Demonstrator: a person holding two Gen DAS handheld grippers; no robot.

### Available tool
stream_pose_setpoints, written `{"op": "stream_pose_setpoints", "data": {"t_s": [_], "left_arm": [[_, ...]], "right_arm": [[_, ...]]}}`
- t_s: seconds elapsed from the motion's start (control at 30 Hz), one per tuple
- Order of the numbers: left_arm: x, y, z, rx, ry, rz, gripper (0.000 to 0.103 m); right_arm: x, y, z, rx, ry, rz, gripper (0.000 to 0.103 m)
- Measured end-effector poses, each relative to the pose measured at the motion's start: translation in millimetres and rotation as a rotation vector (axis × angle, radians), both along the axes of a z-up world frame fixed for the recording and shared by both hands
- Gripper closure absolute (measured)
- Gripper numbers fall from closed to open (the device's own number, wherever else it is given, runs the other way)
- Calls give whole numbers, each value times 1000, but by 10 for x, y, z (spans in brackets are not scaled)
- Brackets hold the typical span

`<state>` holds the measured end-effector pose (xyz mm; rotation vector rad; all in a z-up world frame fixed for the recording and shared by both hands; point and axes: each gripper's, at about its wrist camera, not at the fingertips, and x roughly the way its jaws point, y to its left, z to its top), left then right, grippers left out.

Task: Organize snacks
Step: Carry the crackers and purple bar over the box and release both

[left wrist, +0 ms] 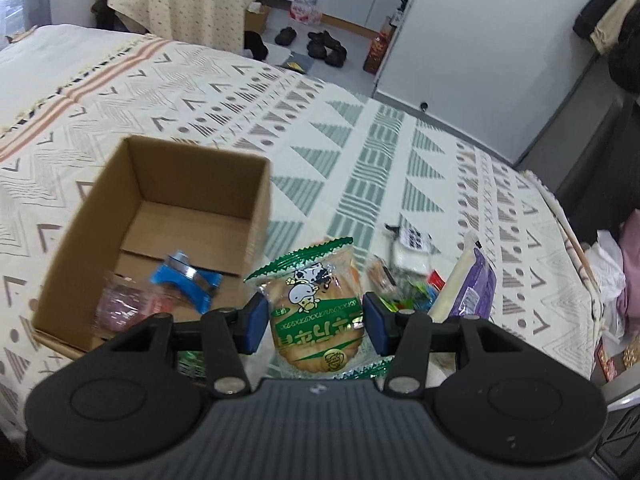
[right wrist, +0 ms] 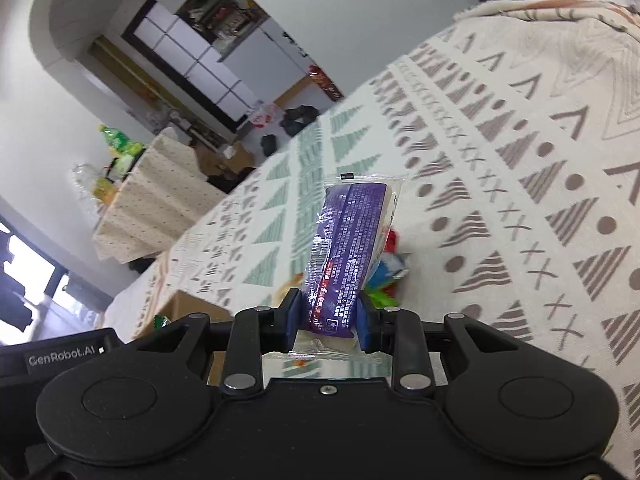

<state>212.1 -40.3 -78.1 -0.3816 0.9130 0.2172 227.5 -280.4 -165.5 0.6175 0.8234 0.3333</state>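
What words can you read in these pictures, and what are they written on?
"GenRobot.AI": white letters on the black device at the lower left of the right wrist view.
Green cracker packet with a cartoon cow, in the left gripper: big white characters, seen upside down, not readable to me.
Purple packet in the right gripper: rows of tiny print, too small and blurred.

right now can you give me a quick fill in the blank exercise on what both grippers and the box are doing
1. The left gripper is shut on a cracker pack with a cartoon ____ printed on it.
2. The right gripper holds a packet whose wrapper is mostly ____.
3. The cardboard box on the patterned bedspread stands with its top ____.
4. A ____ snack already lies inside the box.

Missing words: cow; purple; open; blue
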Motion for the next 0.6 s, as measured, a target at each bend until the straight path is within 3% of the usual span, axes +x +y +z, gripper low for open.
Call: {"op": "stream_pose_setpoints", "data": {"t_s": [0.23,0.33,0.6], "left_arm": [[-102,414,148,3,-29,51,53],[-135,609,184,3,-39,82,53],[-174,1051,118,-18,-42,129,53]], "right_arm": [[-37,244,101,3,-33,90,75],[-66,323,145,55,-21,124,75],[-116,629,279,-18,-37,174,75]]}}
